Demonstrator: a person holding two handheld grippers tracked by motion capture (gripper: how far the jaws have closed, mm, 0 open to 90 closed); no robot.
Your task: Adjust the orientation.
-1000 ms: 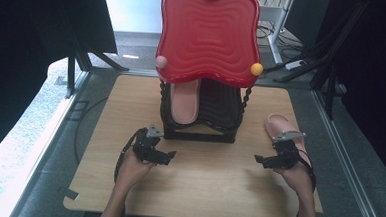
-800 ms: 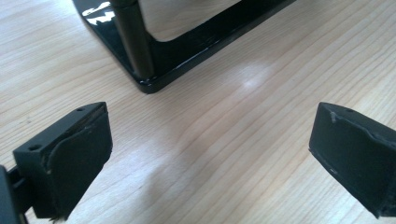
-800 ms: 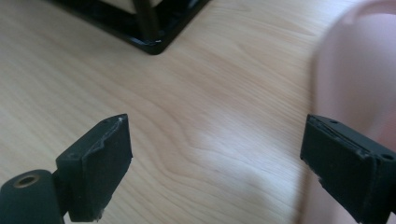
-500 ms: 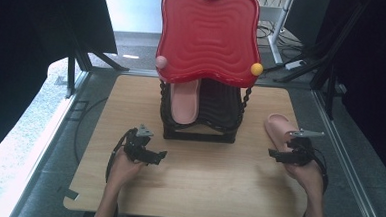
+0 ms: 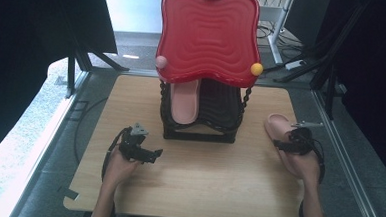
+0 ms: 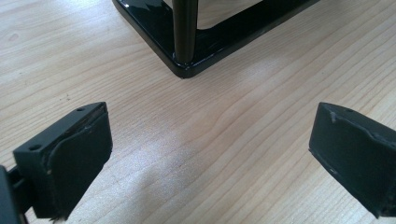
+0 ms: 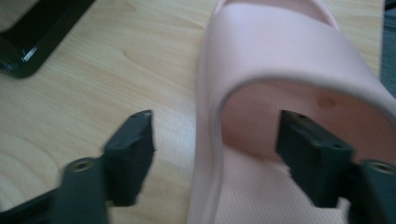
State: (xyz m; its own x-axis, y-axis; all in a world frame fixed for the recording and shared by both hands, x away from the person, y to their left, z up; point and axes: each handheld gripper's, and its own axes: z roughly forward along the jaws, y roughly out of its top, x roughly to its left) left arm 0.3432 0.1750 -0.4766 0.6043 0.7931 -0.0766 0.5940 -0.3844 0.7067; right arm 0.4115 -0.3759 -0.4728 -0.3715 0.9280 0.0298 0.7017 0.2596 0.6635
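Observation:
A pink slipper [image 5: 276,124] lies on the wooden table [image 5: 202,189] at the right, and a second pink slipper [image 5: 184,104] rests on the black rack [image 5: 199,135] under a red wavy tray [image 5: 210,34]. My right gripper [image 5: 290,143] is at the near end of the loose slipper [image 7: 280,56]. In the right gripper view my right gripper [image 7: 215,149] straddles the slipper's side wall, one jaw outside and one under the strap. Its jaws have just been closing and a gap still shows beside the wall. My left gripper [image 6: 210,158] stands open over bare wood near the rack's corner [image 6: 187,70].
A pink ball [image 5: 161,62] and a yellow ball [image 5: 256,69] sit at the red tray's lower corners. The rack's foot [image 7: 28,42] lies left of the slipper. Black stands and cables ring the table, whose right edge is close to the slipper.
My right hand has moved right and up the table onto the slipper, and its jaws have narrowed. My left hand has drifted a little to the left.

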